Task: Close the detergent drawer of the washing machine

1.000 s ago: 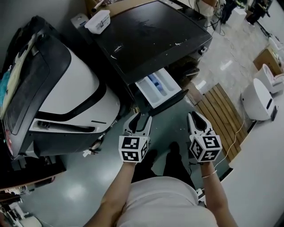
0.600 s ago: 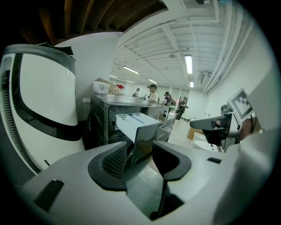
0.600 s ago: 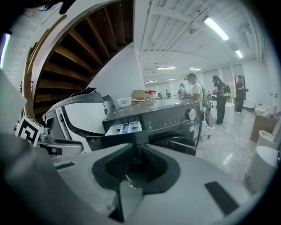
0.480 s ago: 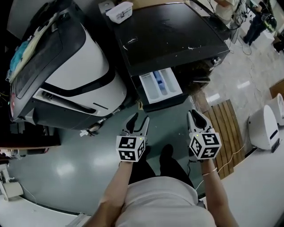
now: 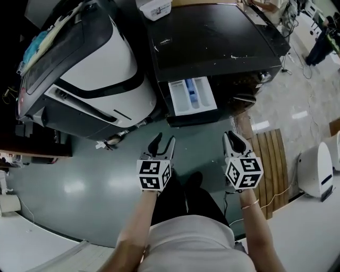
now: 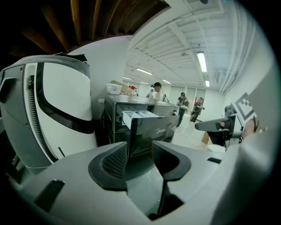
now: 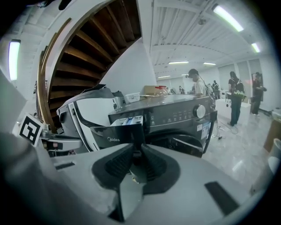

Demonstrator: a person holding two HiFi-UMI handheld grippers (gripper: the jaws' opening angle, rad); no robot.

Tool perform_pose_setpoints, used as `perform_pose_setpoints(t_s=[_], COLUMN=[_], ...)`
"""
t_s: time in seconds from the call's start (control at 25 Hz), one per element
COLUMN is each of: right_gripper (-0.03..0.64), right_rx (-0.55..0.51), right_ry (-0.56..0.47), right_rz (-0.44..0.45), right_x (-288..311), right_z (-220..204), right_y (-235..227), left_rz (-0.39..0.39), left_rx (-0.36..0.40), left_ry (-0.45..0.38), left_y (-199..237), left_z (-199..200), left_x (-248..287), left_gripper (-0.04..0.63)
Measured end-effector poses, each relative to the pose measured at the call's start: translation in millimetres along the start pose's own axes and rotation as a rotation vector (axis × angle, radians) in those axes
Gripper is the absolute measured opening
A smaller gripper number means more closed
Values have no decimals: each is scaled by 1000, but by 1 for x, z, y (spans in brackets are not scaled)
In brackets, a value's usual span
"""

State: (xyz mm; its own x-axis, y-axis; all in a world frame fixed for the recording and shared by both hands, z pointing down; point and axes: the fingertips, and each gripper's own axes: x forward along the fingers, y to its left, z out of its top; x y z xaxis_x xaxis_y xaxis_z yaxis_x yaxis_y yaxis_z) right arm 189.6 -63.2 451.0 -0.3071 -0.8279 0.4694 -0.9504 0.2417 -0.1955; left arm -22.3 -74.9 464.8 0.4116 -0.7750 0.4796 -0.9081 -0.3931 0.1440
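The black washing machine [image 5: 212, 37] stands ahead of me, with its white detergent drawer [image 5: 192, 95] pulled out from the front left. My left gripper [image 5: 161, 142] hovers over the floor below the drawer, apart from it, jaws open and empty. In the left gripper view the drawer [image 6: 142, 119] shows through the gap of the left gripper [image 6: 139, 160]. My right gripper [image 5: 234, 139] hangs to the right at the same height, shut and empty. In the right gripper view the drawer [image 7: 125, 125] lies just beyond the right gripper [image 7: 138, 162].
A large white and black machine [image 5: 90, 69] stands close to the left of the washer. A white tub [image 5: 156, 8] rests on the washer's top. A wooden slat mat [image 5: 268, 159] and a white appliance [image 5: 316, 170] lie to the right. People [image 7: 195, 85] stand far behind.
The head view has swung, so the washer now sits squarer and higher in the picture. Both grippers keep their places in front of me. The drawer stays pulled out.
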Motion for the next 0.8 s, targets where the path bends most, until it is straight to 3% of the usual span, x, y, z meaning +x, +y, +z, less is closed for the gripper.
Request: perform_pose_setpoints(t_s=[0.32, 0.8], right_gripper=[46, 72], right_rx=[-55, -75], right_ry=[26, 89], right_rz=[34, 19], right_x=[20, 55], right_z=[-1, -10], right_y=[1, -8], left_rz=[39, 25], left_rx=[-51, -73], left_ry=[-9, 7], left_y=[7, 19], left_z=[-7, -10], left_x=[6, 38], left_gripper=[175, 175])
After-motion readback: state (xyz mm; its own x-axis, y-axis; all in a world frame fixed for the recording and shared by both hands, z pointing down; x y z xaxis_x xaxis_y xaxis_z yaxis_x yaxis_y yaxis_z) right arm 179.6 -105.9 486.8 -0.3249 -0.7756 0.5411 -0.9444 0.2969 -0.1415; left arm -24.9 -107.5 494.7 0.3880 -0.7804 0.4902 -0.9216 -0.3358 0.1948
